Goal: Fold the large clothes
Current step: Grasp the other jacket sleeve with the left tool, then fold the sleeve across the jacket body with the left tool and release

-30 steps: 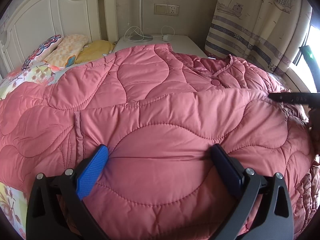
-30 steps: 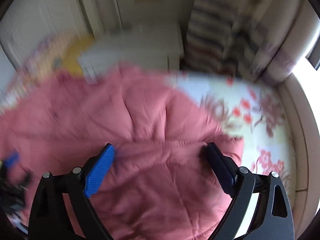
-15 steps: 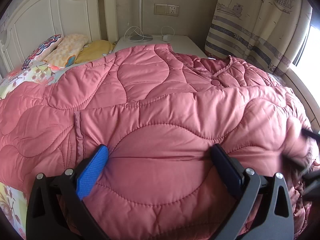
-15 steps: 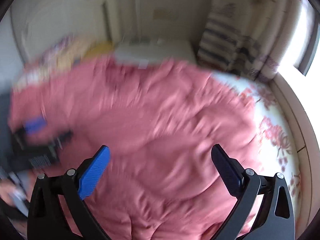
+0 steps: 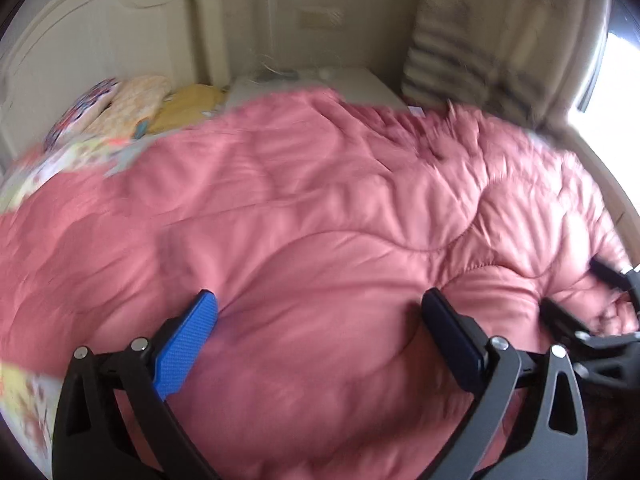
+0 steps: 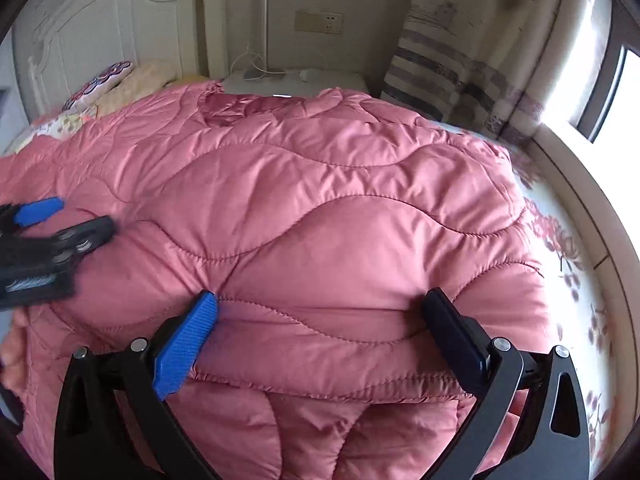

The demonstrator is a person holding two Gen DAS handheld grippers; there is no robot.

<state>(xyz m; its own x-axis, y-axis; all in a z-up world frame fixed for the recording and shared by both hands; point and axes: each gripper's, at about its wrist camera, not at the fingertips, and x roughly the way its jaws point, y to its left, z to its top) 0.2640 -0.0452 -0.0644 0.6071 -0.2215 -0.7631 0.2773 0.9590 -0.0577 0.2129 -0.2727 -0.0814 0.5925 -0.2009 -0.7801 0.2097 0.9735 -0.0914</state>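
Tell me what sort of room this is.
A bedroom, most likely: a white headboard, pillows against it, and a nightstand beside the bed, where a pink quilted coat lies.

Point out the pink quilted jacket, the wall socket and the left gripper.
pink quilted jacket (image 6: 320, 216), right wrist view, middle quilted panel.
wall socket (image 6: 319, 21), right wrist view, plate centre.
left gripper (image 5: 320, 340), left wrist view, midway between fingertips.

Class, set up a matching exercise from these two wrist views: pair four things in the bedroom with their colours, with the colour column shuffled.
Things:
1. quilted jacket
2. headboard
3. left finger pad of the right gripper
4. cushion beside the patterned pillows

Colours:
A. white
B. yellow
C. pink
D. blue

Pairs: 1-C, 2-A, 3-D, 4-B
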